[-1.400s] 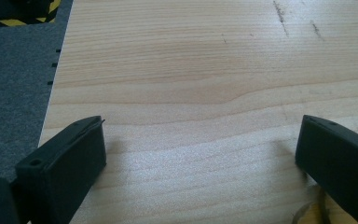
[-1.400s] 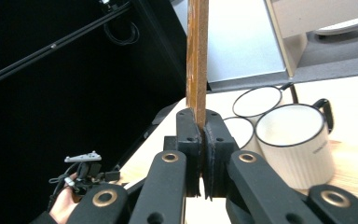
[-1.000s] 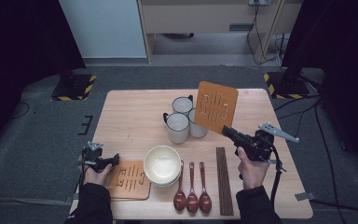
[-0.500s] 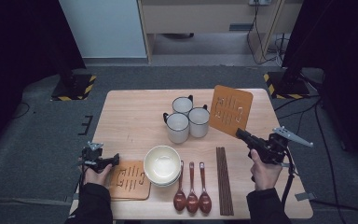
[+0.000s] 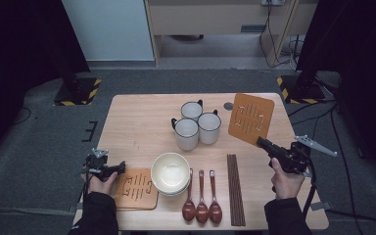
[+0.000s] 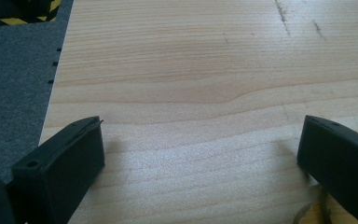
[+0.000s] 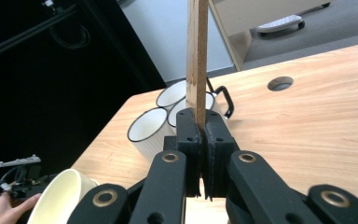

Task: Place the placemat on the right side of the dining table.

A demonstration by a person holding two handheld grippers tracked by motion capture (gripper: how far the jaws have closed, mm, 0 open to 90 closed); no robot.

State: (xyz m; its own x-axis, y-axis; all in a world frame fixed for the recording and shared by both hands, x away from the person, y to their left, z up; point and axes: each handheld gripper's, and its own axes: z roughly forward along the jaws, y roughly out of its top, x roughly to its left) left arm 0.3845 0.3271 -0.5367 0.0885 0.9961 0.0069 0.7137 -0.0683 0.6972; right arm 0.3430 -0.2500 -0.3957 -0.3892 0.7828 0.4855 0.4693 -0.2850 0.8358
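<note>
On the table (image 5: 137, 122) we see 3 white mugs (image 5: 196, 125) clustered near the middle, a cream bowl (image 5: 170, 172) toward the near edge, 3 brown spoons (image 5: 201, 205) just right of the bowl, and a bundle of dark chopsticks (image 5: 235, 188) beside the spoons. A second cork mat (image 5: 137, 188) lies flat at the near left, its right edge tucked under the bowl. In the right gripper view the mugs stand just behind the held board, to its left.

Our right tongs (image 5: 262, 143) are clenched on the lower edge of 1 cork trivet (image 5: 250, 119), which stands lifted and tilted above the table's right side, right of the mugs and apart from them; the right gripper view shows its thin edge (image 7: 197, 60) rising upright between the pressed jaws. Our left tongs (image 5: 122, 166) rest released, jaws spread wide over bare wood, holding nothing, just beside the flat mat's left corner.
</note>
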